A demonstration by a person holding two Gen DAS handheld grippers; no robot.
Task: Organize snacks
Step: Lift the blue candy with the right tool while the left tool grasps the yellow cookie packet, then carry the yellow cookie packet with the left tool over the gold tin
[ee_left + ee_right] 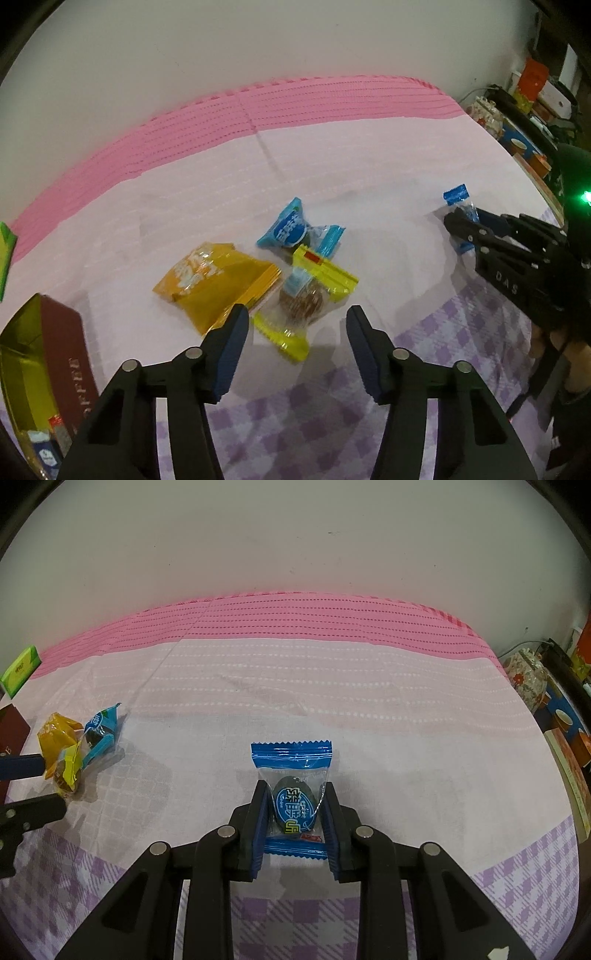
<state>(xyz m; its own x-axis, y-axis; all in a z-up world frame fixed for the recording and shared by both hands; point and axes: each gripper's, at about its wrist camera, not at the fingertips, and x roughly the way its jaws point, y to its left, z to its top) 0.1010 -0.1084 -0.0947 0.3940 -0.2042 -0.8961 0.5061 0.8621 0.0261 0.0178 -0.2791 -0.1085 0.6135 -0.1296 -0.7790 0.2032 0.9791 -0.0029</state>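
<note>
R gripper (295, 812) is pinching a blue-and-clear plastic candy wrapper w/ dark oval sweet inside (293, 797); pads press on both sides of the oval. Wrapper's long axis runs 12–6 in R wrist view, one serrated blue end at 12, the other blue end at 6 between the fingers. It sits on the pale pink woven cloth (332, 686), at about the view's centre.

L gripper (295, 350) is spread, nothing between the pads; its blue-padded fingers (231, 354) hang just above a clear packet w/ yellow serrated ends and a brown round snack (304, 299). That packet's long axis runs approx 12–6 in L wrist view, tilted a bit toward 1. Touching it at 10: orange foil pillow bag (218, 284), long axis approx 10–4. Touching at 12: second light-blue candy wrapper (295, 229), long axis approx 10–4.

At 8 in L view: open maroon-and-gold cardboard box marked COFFEE (62, 354), small packets inside. Green box (20, 670) at 9 in R view, well apart.
</note>
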